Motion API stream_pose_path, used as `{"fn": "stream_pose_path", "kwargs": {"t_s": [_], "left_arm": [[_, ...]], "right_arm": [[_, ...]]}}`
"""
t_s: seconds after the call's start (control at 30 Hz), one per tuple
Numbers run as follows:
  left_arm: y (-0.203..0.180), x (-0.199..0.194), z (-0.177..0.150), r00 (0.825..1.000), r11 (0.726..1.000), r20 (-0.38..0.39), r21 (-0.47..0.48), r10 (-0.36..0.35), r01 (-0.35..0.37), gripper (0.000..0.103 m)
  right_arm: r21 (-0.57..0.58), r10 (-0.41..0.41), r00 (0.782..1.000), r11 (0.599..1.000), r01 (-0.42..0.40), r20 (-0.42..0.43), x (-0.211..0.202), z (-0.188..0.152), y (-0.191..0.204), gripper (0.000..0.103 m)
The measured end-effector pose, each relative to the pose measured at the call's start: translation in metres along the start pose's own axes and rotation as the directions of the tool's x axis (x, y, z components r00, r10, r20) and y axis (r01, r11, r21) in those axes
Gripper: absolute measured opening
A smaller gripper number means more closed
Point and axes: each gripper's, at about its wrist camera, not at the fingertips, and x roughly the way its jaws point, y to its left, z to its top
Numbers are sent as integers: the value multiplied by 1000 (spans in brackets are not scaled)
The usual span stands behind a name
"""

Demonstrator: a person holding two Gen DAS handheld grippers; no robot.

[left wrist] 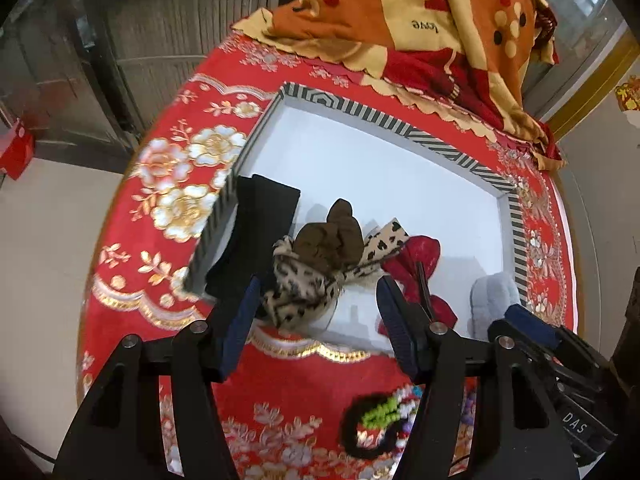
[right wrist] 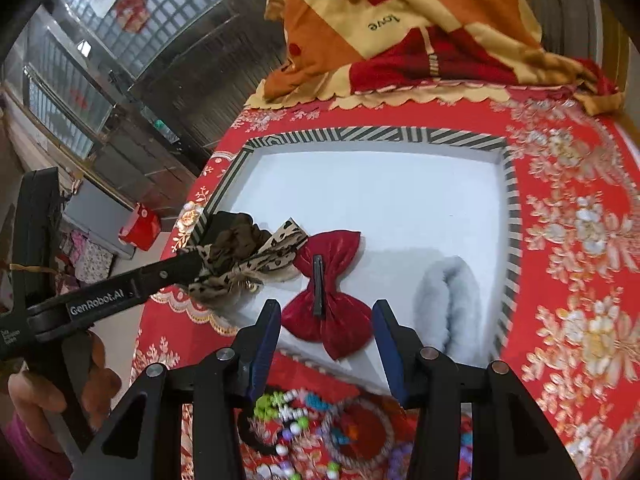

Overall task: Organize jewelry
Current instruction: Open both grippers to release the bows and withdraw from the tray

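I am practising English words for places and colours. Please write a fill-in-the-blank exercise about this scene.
1. The red velvet bow lies inside the striped-rim ___.
2. The fluffy item beside the bow is pale ___.
3. The right tongs stand ___, holding nothing.
4. The beaded bracelets lie ___ the box, on the cloth.

Missing: box; blue; open; outside

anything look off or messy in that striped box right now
The leopard-print bow hangs over the near-left rim of the striped box instead of lying flat inside. The red velvet bow lies clip-side up. Bead bracelets sit outside on the red cloth.
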Motion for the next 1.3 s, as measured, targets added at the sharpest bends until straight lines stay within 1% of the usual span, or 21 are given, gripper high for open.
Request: {"fn": "stream_pose_path", "kwargs": {"t_s": [0.2,0.47,0.6,0.7,0.77,0.93,1.1,1.2,1.3], "left_arm": [[-10,-30,-20,998,999,59,21,32,-33,61],[-24,-55,-50,994,998,99,36,50,-54,61],[-30,-61,-65,994,998,95,35,49,-52,61],[-36,-64,-74,994,998,96,36,52,-55,61],[-39,-67,-79,994,998,99,37,54,-58,61],[-45,-71,-93,993,997,100,39,60,-64,61],[-50,-72,-105,994,996,90,40,70,-74,61],[-53,-72,-111,993,996,87,40,77,-80,61],[-56,-73,-115,993,996,86,36,77,-80,61]], "right_arm": [[21,-11,1000,1000,10,28,-24,-14,-5,45],[-3,-16,999,1000,16,31,-51,-39,-6,45],[-47,-18,999,999,20,37,-64,-50,-3,45],[-123,-40,996,991,50,79,-75,-62,3,45],[-142,-51,995,988,64,88,-79,-68,4,45],[-127,-40,996,991,50,75,-86,-77,-6,45],[-124,-52,997,991,58,52,-92,-87,-15,46],[-97,-33,999,995,36,33,-96,-92,-22,46],[-107,-46,998,993,50,35,-98,-97,-24,46]]}}
